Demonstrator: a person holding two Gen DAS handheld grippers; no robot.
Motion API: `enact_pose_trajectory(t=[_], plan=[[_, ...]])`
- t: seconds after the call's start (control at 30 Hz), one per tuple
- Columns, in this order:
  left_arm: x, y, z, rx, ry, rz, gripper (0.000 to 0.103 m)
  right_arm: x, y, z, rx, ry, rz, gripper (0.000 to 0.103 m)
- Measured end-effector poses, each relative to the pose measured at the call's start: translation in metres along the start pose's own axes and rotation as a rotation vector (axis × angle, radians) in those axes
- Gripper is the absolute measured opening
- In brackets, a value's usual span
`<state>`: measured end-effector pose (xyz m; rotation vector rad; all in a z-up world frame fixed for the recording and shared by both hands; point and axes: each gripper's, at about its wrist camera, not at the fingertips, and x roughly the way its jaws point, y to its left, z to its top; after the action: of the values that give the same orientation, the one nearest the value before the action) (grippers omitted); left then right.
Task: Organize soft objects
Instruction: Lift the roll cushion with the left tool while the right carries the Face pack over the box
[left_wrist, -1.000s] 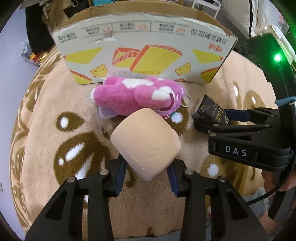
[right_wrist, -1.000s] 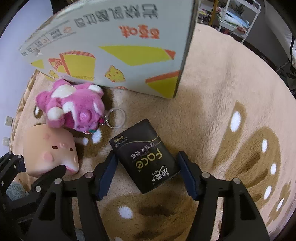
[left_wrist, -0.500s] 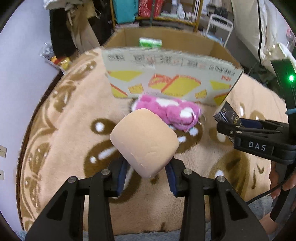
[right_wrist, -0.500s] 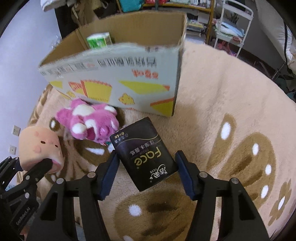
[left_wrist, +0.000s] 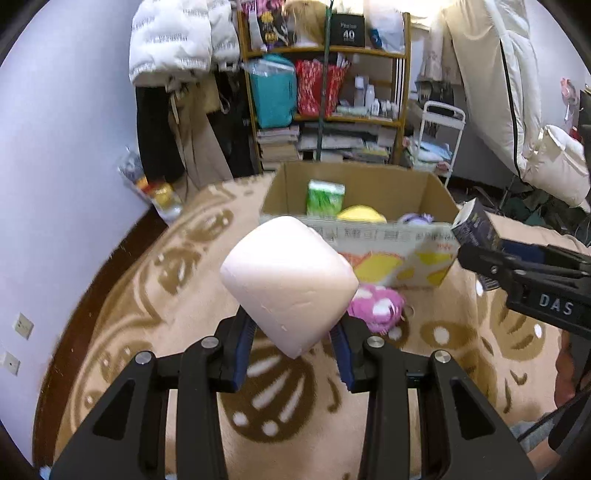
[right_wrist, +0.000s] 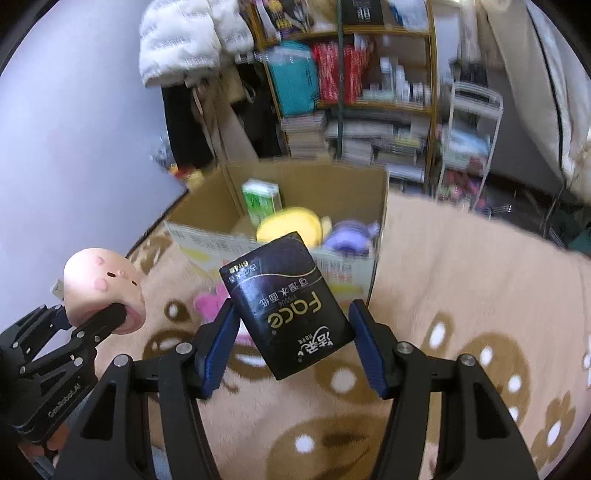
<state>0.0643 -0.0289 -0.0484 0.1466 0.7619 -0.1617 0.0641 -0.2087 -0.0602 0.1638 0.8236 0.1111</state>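
— Above the rug, what has each hand got?
— The left gripper pinches the pink squishy toy; the right gripper has its fingers clamped on the black tissue pack.
— And the cardboard box?
— Far side, open, with soft things inside. A pink plush lies against its near wall.
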Motion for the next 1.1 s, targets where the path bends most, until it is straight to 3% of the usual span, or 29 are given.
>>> enact_pose_trajectory(t=[0.23,0.53,0.83,1.1], plan=[[-0.012,0.001,0.024,0.04,-0.095,0.006,0.037,-0.029,0.011,0.021,-0.034,-0.192,-0.052,0.064],[-0.017,-0.009,0.065,0.101,-0.197,0.006,0.037,-0.044,0.012,0.041,-0.029,-0.371,-0.077,0.064],[-0.004,-0.013,0.099,0.121,-0.262,0.015,0.037,-0.025,-0.003,0.064,-0.012,-0.4,-0.094,0.064],[0.035,-0.011,0.091,0.102,-0.247,0.033,0.037,-0.003,-0.014,0.059,-0.029,-0.361,-0.051,0.064]])
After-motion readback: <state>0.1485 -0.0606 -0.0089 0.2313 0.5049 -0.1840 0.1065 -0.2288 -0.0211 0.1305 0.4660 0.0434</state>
